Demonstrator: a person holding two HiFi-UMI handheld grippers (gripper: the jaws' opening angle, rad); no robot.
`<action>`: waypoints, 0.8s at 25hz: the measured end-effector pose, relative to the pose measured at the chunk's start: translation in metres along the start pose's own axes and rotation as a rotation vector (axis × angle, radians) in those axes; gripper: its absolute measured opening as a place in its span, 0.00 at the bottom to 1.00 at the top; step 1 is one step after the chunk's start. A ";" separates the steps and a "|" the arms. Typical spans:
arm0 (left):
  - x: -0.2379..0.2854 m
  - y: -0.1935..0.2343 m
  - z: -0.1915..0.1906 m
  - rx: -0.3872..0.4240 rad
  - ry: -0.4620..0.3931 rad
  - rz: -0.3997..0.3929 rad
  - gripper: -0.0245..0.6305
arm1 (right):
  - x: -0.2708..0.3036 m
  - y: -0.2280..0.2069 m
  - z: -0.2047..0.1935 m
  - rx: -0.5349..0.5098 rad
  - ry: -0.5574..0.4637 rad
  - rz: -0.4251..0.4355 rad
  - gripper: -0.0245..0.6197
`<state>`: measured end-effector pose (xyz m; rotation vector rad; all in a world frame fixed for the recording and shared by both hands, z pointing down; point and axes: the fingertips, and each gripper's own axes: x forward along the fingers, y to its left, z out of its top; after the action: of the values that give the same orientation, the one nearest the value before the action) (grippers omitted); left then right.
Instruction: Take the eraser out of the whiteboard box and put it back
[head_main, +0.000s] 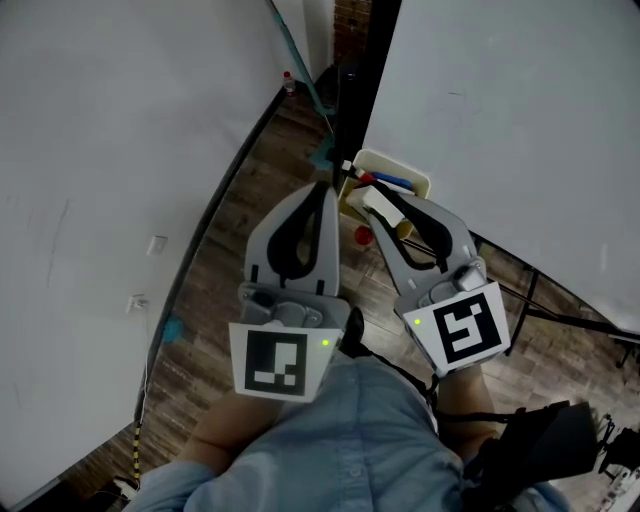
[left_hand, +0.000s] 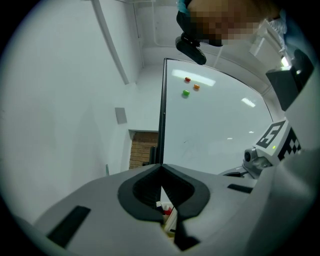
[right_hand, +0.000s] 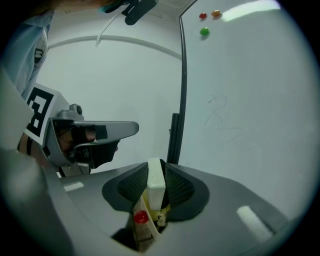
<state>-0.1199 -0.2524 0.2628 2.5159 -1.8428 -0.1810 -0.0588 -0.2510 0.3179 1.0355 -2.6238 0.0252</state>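
Gripping the eraser (right_hand: 155, 182) upright w/ right claw (right_hand: 156, 176) clamped on its flat sides, just over the box (head_main: 405, 172). Prob so it slots straight in, narrow edge first. Keeping left claw (left_hand: 161, 170) pinched together, empty, alongside & out of the way.

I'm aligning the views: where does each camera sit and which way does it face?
Head view: on the person's head, steeply down at left gripper, right gripper, eraser, box; shirt shows.
Left gripper view: on the left gripper, along its shut jaws toward the whiteboard; the right gripper shows.
Right gripper view: on the right gripper, along jaws clamping the eraser, toward the whiteboard; the left gripper shows.
Shared: both gripper views show the whiteboard's coloured magnets.
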 end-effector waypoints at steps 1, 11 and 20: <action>0.001 0.003 -0.002 -0.002 0.005 -0.001 0.04 | 0.003 0.000 -0.003 0.003 0.008 0.000 0.20; 0.016 0.012 -0.020 -0.011 0.049 -0.033 0.04 | 0.023 0.001 -0.027 0.006 0.093 0.006 0.20; 0.030 0.017 -0.030 -0.017 0.072 -0.049 0.04 | 0.036 0.001 -0.047 0.019 0.172 0.014 0.21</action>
<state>-0.1243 -0.2876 0.2915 2.5220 -1.7476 -0.1044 -0.0710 -0.2679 0.3736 0.9747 -2.4796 0.1361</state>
